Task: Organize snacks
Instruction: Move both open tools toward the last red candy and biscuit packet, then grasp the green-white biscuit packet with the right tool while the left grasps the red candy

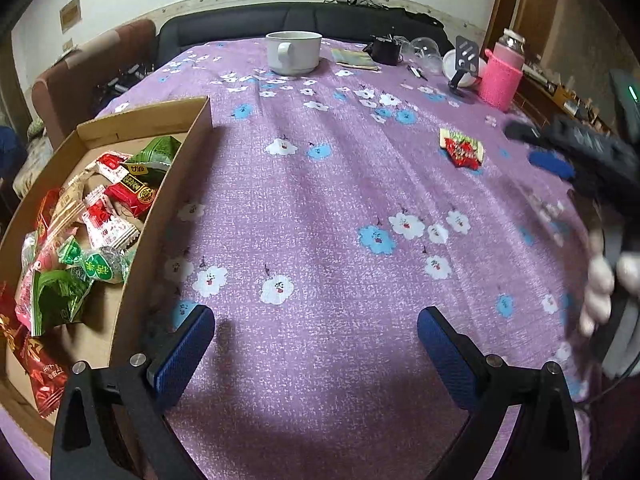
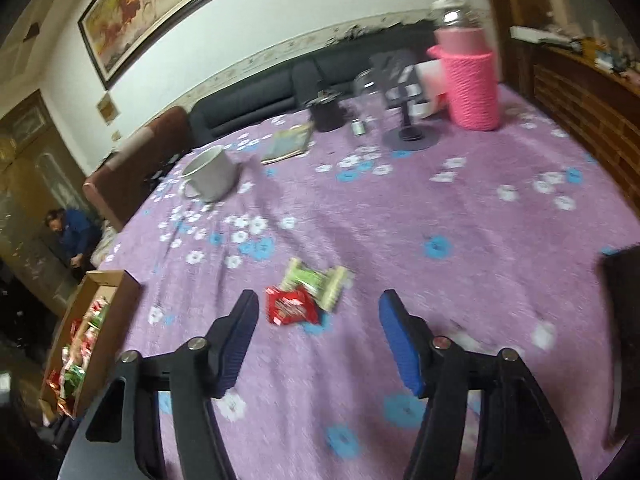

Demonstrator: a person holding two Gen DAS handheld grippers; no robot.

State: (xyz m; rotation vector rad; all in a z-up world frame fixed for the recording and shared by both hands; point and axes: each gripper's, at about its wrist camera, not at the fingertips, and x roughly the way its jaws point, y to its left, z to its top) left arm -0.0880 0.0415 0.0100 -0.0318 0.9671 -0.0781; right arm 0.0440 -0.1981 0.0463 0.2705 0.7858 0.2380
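Two snacks, a red packet (image 2: pixel 291 307) overlapping a green one (image 2: pixel 316 280), lie mid-table toward its right edge, just ahead of the right claw (image 2: pixel 316 340), whose jaws gape empty. The box (image 1: pixel 172 184) of snacks sits at the table's left edge, beside the left claw (image 1: pixel 316 344), also spread and empty.

Left wrist view low over the surface (image 1: pixel 320 208) beside the snack box (image 1: pixel 160 200), right wrist view angled down nearby, both share white mug (image 2: pixel 210 174), two loose snacks (image 2: pixel 304 296)
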